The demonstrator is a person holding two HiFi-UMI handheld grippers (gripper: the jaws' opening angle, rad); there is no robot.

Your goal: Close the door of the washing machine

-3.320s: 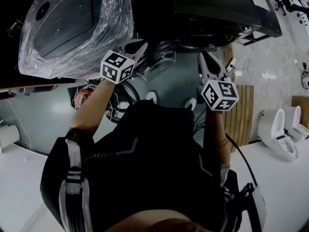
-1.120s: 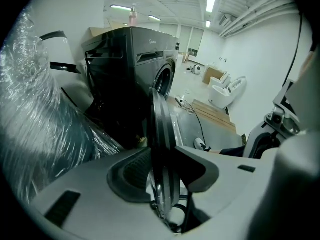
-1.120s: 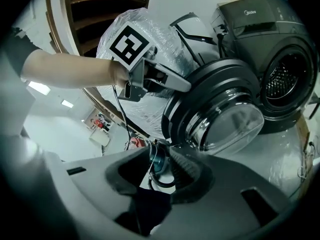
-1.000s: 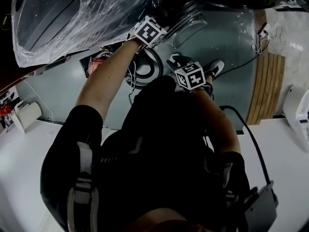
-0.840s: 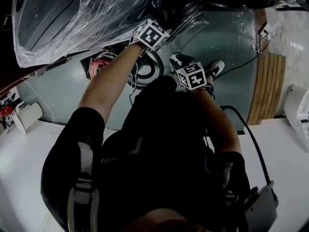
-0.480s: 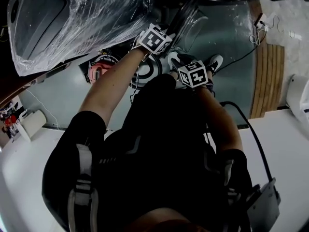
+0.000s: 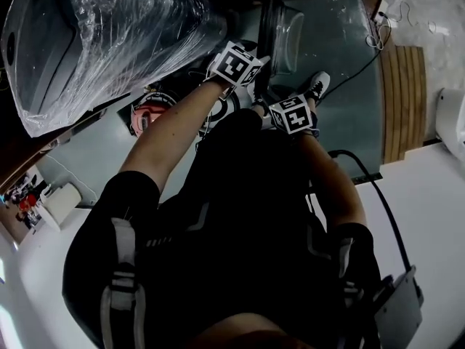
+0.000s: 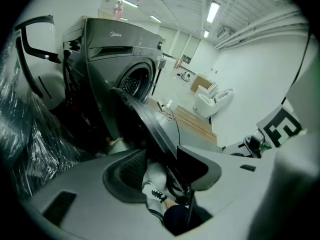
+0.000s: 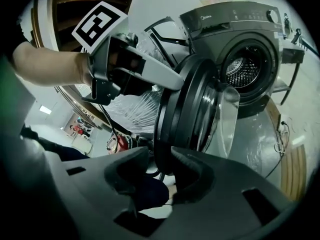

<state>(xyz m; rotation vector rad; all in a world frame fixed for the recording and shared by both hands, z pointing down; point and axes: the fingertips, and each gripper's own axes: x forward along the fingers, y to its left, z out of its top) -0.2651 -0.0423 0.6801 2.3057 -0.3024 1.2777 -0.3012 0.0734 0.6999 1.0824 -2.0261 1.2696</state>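
Observation:
The grey front-loading washing machine (image 9: 235,24) stands with its drum (image 9: 245,64) uncovered. Its round black door (image 9: 187,109) with a glass bowl hangs swung out, and shows edge-on in the head view (image 7: 280,31). My left gripper (image 8: 165,159) straddles the door's rim (image 8: 150,126); its jaws are opening and the pads do not press. It also shows in the right gripper view (image 9: 167,81), reaching onto the rim from the left. Lower on the same rim, my right gripper (image 9: 160,159) has its jaws opening, with the rim between them. The two grippers are close together (image 7: 256,53) (image 7: 263,100).
A dark appliance wrapped in clear plastic (image 7: 94,35) stands just left of the door. A red object and cables (image 7: 149,111) lie under it. To the right are a wooden pallet (image 7: 403,100), a floor cable (image 7: 363,162) and white fixtures (image 8: 210,96). The person's shoe (image 7: 314,87) is below the door.
The door has swung round and now shows edge-on in the head view. Both grippers travelled with its rim, and the right one has come close beside the left.

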